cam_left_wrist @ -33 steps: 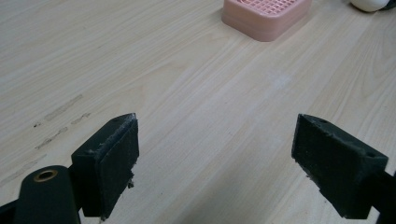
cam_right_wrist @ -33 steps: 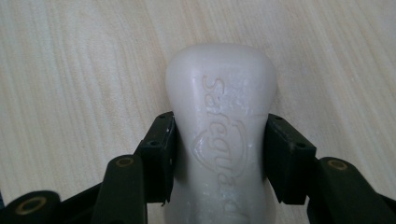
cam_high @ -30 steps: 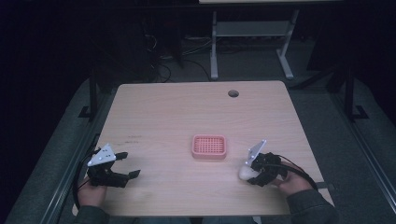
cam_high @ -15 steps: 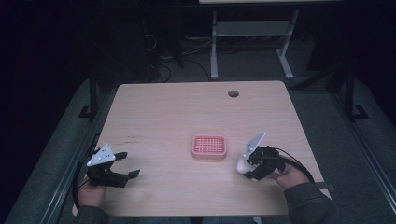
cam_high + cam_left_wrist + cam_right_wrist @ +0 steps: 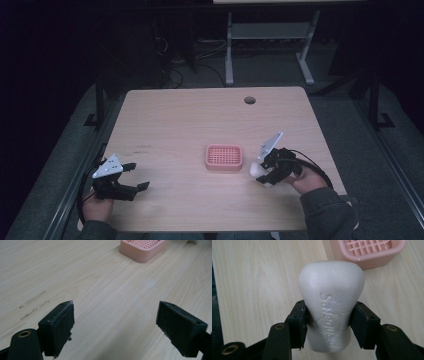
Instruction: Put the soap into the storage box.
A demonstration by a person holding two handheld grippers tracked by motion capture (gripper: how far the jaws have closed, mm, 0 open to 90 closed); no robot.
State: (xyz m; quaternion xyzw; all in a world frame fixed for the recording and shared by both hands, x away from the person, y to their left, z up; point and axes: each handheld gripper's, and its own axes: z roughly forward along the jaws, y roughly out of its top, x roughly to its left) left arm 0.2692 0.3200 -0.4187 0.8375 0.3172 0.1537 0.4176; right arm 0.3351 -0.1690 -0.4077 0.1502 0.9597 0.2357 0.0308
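While the left gripper (image 5: 116,322) waits wide open and empty, the right gripper (image 5: 328,321) pinches the white soap bar (image 5: 331,302) mid-length: probably hard, slick, dentable.

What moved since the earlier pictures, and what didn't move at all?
The right gripper, shut on the white soap bar, has shifted a little toward the pink soap dish; the soap now sits just beside the dish's right edge. Nothing was picked up or let go. The left gripper stayed open in its place, and the dish stayed where it was on the table.
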